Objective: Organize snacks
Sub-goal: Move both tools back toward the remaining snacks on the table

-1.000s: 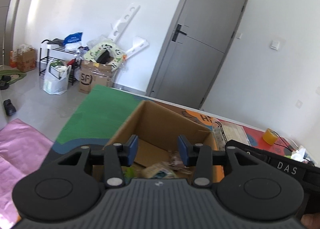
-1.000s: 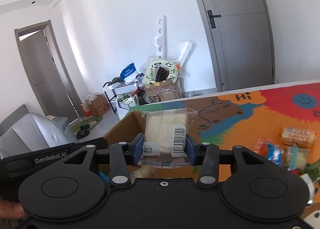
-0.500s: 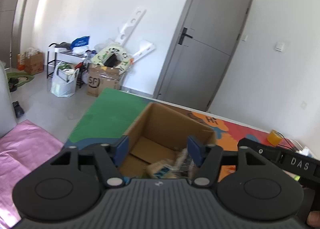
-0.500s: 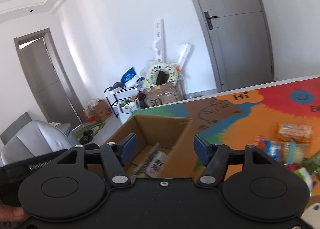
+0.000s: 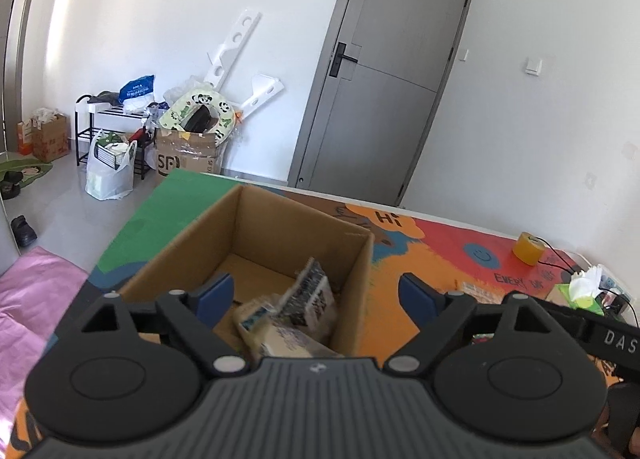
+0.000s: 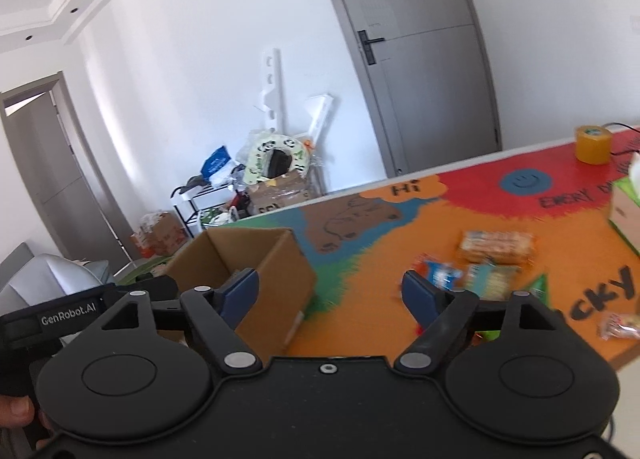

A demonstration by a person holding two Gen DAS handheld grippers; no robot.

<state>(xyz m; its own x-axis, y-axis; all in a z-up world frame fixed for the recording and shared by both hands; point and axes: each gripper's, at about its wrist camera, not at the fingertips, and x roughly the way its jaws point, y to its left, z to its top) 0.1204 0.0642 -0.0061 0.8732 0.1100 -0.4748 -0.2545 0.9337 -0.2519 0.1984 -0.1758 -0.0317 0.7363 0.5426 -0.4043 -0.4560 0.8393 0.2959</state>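
1. The loose snacks (image 6: 494,247) lie scattered on the colourful counter (image 6: 384,259), right of centre in the right wrist view, ahead of and to the right of the right tongs (image 6: 331,291). The biggest packet's long axis runs roughly left to right across the frame.
2. The cardboard box (image 5: 256,243) sits at lower centre of the left view, directly ahead of the left tongs (image 5: 316,297); several wrapped packets (image 5: 304,299) already lie inside it, one tilted on edge.
3. The right tongs look nearer the loose pile, so I would expect that hand to fetch the next packet.
4. Right tongs: spread wide, holding nothing and touching nothing.
5. Left tongs: also spread wide and empty, poised over the box's near rim.
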